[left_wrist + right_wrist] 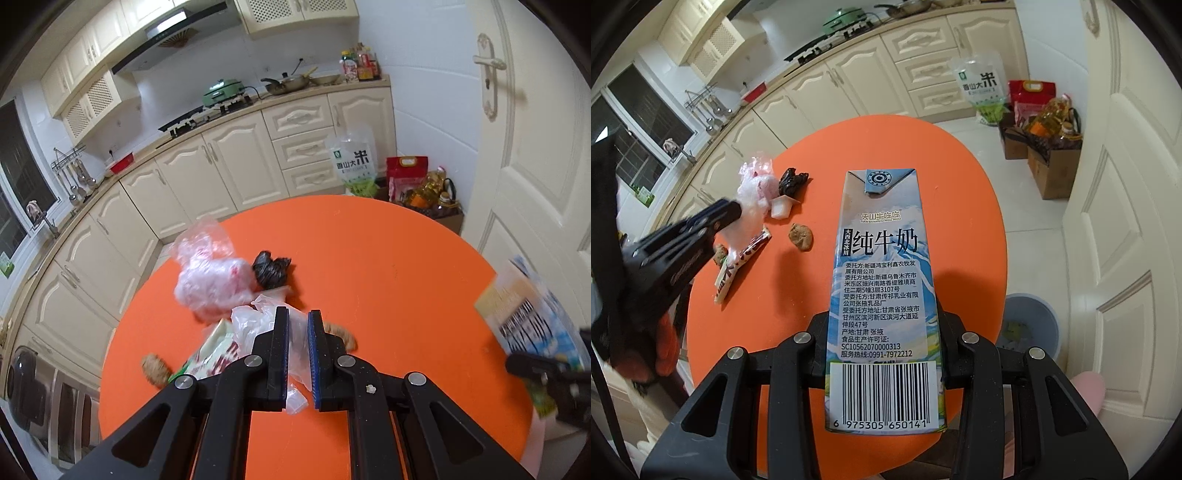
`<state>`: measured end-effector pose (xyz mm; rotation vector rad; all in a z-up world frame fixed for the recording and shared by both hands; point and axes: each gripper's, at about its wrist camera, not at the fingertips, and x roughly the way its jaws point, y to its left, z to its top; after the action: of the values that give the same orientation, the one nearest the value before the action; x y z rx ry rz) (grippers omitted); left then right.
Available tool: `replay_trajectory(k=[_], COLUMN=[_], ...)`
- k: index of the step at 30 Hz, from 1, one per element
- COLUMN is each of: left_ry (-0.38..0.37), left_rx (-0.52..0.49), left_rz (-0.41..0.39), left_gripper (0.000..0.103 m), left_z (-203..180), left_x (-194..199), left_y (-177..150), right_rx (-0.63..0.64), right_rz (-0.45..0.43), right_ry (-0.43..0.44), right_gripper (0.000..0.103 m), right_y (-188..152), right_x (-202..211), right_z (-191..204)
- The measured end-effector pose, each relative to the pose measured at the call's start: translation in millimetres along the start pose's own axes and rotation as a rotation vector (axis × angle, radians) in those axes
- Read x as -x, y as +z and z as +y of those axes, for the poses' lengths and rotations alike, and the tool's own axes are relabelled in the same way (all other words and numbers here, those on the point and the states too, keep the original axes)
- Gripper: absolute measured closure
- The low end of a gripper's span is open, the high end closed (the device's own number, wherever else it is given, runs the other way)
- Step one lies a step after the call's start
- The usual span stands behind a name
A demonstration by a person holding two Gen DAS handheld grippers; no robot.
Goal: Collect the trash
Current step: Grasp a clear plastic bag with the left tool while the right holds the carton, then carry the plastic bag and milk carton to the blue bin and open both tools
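The left gripper (297, 325) is clamped on a thin clear plastic bag (255, 325) above the round orange table (388, 258) (other scraps lie at its far left). The right gripper (882, 332) grips a tall blue-and-white milk carton (882, 280), near a grey waste bin (1034, 321) on the floor to the right.

Milk carton (532, 317) blurred at right of the left tool (297, 325); carton (882, 295) hides the right tool's fingertips.

Surface (960, 221): orange. Milk carton (882, 295): blue-white mountain print, black barcode. Crumpled bag (271, 273): black. Bin (1034, 325): grey-blue.
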<state>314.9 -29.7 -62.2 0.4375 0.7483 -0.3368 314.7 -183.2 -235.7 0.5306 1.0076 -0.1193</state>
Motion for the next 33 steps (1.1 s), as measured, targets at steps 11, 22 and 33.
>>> replay_trajectory(k=[11,22,33], left_ry=[0.008,-0.163,-0.391], left_rx=[0.053,-0.016,-0.146], left_rz=[-0.096,-0.150,-0.133], left_gripper=[0.097,0.097,0.097], left_z=[-22.4,-91.5,-196.3], left_x=[81.2,117.7,114.9], left_y=[-49.4,-62.0,-39.6], right_rx=[0.083,-0.014,-0.211], right_rz=[-0.008,-0.084,-0.168], right_ry=[0.014,-0.093,-0.302], right_gripper=[0.066,0.066,0.066], right_y=[-16.0,-48.0,-72.1], right_x=[24.9,78.1,129.6], right_z=[15.6,-23.5,-111.5])
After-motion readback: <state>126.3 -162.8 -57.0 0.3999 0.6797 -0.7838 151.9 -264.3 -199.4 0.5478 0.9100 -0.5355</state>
